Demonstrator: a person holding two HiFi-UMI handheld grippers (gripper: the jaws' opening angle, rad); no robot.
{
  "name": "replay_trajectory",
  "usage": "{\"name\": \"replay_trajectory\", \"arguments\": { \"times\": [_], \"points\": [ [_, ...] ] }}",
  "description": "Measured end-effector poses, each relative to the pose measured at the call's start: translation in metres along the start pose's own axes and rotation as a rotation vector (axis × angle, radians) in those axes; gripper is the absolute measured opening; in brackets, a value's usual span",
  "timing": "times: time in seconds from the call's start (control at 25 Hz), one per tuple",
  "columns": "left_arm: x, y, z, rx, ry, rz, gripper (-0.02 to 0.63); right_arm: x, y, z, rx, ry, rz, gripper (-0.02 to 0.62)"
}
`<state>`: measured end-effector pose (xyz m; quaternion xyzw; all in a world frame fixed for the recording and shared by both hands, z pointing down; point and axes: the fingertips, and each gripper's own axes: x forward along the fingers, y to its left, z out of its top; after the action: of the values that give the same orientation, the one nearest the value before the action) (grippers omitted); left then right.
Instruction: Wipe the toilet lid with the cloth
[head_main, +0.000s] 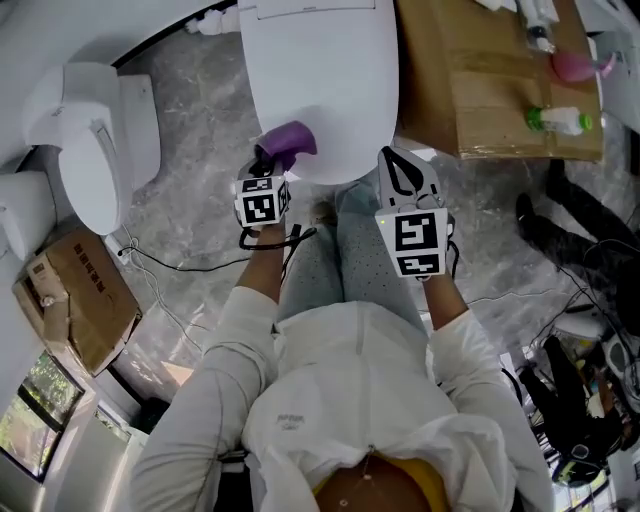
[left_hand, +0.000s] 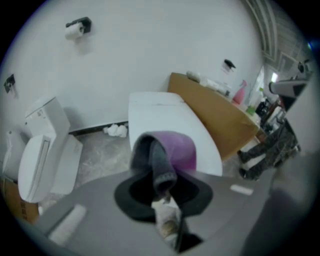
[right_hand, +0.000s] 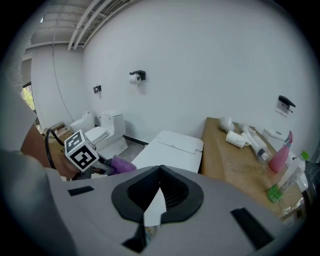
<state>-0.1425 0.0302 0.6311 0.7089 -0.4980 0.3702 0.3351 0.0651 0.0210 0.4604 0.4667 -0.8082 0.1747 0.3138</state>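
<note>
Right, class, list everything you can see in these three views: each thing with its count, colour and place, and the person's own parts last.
toilet lid: one, white, closed, top centre
second toilet: one, white, left
cloth: one, purple, at the lid's near edge
large box: one, brown, right of the toilet
small box: one, brown, lower left floor
pink bottle: one, on the large box
green-capped bottle: one, on the large box
cables: black, floor
left gripper: grey, shut on the cloth
right gripper: grey, shut, empty
sleeves: two, white
</note>
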Motion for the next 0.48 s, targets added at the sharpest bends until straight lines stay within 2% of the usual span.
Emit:
{"name": "replay_trajectory", "arguments": {
  "times": [0.28, 0.48],
  "points": [
    [-0.018, -0.011, 0.084, 0.05, -0.095, -0.012, 0.049, 0.004, -0.027, 0.061, -0.024, -0.067, -0.022, 0.015],
    [-0.042, -0.02, 0.139, 0.044, -0.189, -0.023, 0.049, 0.002, -0.038, 0.095, -0.041, -0.097, -0.019, 0.015]
  ]
}}
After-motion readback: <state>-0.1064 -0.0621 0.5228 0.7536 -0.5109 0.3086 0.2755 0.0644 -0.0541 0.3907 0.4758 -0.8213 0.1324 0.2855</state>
